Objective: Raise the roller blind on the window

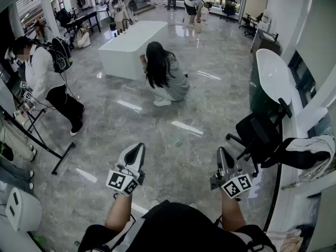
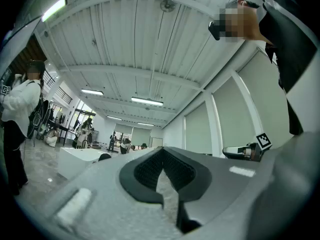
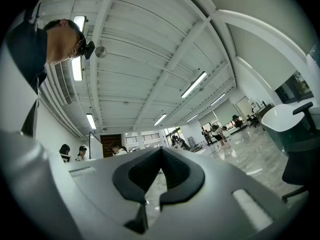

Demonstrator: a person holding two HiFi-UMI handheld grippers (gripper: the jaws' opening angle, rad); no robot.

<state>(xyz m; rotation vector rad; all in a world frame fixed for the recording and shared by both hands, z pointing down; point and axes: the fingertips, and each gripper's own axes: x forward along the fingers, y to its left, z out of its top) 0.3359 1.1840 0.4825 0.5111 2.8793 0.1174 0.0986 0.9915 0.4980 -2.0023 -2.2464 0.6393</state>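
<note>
My left gripper (image 1: 135, 152) and right gripper (image 1: 223, 159) low in frame, fingers (image 1: 131, 158) together, crouching person (image 1: 167, 77) centre, black chair (image 1: 258, 135) at right

Grey marbled floor (image 1: 157, 125); white counter (image 1: 128, 49).

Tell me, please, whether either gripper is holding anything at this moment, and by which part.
Nothing is held. The left gripper and the right gripper each have their jaws together with nothing between them.
</note>
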